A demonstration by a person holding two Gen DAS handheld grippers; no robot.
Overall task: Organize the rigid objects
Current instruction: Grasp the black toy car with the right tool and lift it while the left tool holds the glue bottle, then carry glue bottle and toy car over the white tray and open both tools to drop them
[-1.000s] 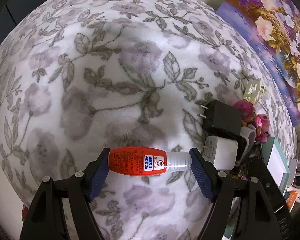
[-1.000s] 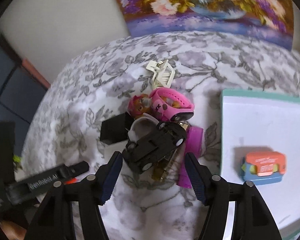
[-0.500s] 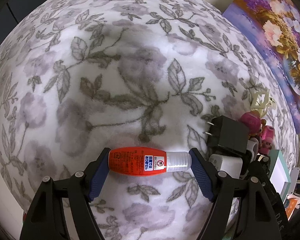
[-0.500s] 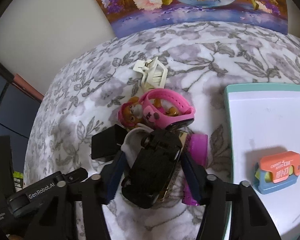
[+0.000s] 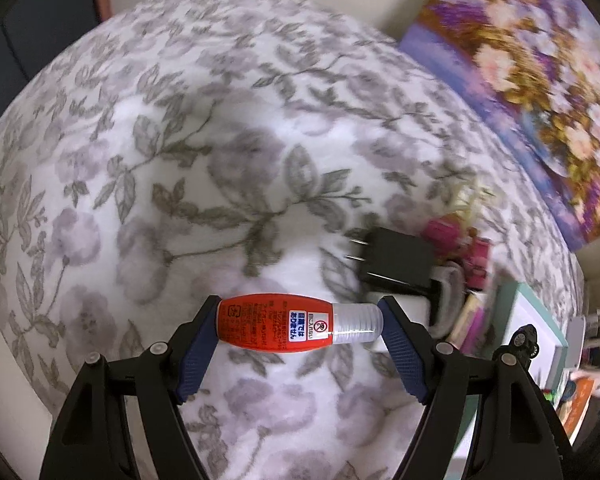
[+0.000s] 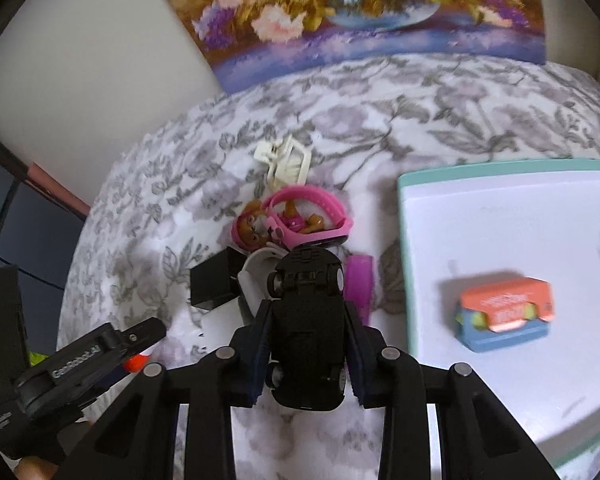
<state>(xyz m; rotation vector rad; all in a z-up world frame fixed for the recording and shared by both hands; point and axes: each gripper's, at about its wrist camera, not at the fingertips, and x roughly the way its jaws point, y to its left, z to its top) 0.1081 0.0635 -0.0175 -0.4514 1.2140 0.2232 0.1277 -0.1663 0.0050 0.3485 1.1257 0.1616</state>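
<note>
My left gripper [image 5: 300,314] is shut on a red bottle [image 5: 274,328] with a clear cap, gripped end to end and held crosswise above the flowered blanket [image 5: 180,160]. In the right wrist view the same gripper [image 6: 100,356] shows at lower left, with the bottle's red end [image 6: 134,364] peeking out. My right gripper [image 6: 308,306] is closing on a black toy car [image 6: 306,280]. Both pads press its sides and its nose points away from me. A white tray [image 6: 404,240] with a teal rim lies to the right, holding an orange and blue box [image 6: 504,312].
Just beyond the car lies a pile: a pink watch [image 6: 312,220], a small figure [image 6: 252,232], a cream hair clip [image 6: 286,160], a black charger [image 6: 212,284], a white charger [image 6: 220,324] and a purple piece [image 6: 360,280]. A flower painting [image 6: 340,20] leans against the wall.
The right jaws have closed from either side of the car onto it, and the car now lies in line with the fingers. The left gripper has lifted a little with the bottle.
</note>
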